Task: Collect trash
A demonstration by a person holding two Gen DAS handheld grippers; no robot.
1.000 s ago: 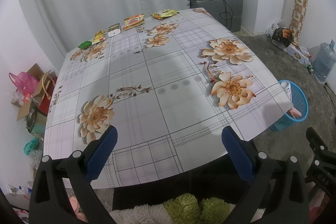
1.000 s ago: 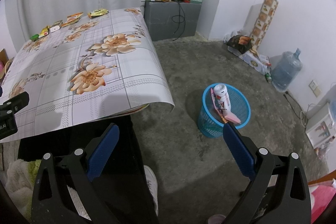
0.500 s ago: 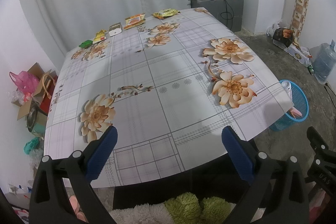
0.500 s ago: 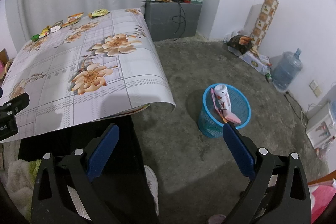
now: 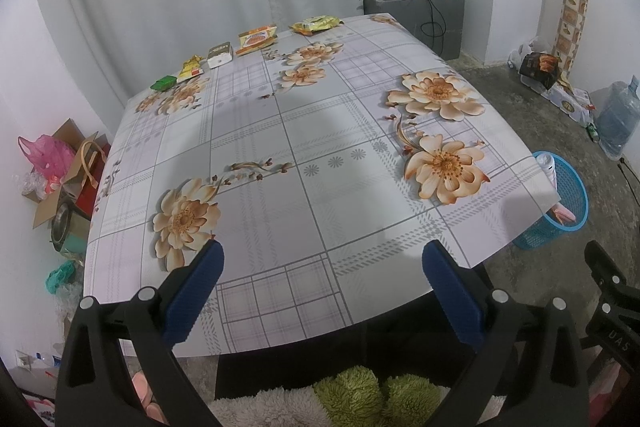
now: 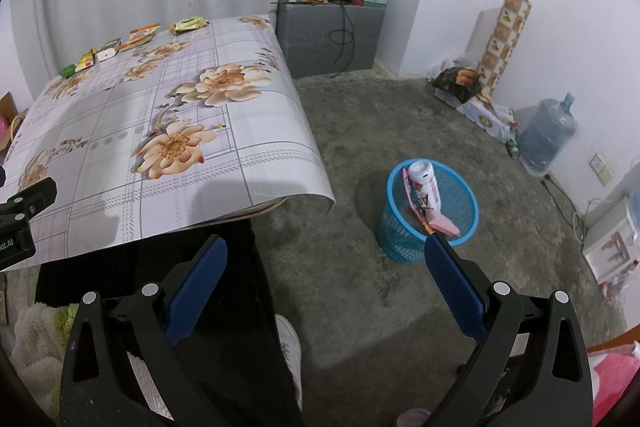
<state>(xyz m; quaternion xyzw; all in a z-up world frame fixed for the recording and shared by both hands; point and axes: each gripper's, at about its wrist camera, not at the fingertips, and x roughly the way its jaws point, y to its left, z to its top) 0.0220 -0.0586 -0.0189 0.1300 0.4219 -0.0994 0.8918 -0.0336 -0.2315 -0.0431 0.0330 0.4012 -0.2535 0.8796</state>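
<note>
table edge [image 5: 280,327] slightly nearer | left gripper [image 5: 322,267] agape, wrappers [image 5: 256,41] far | right gripper [image 6: 326,267] agape, basket [image 6: 432,211] ahead

Little of it is legible. The black body of the right gripper [image 5: 612,319] shows white letters, seemingly "UAS", at the left camera's edge. The left gripper [image 6: 16,227] carries a cut-off "ol.AI". The printing on the snack packets [image 5: 256,39] is too small to read.

Grey cabinet [image 6: 332,39] beyond far right corner of floral tabletop [image 5: 280,155]; water jug [image 6: 546,137] by right wall; patterned roll [image 6: 506,43] upright in corner.
</note>
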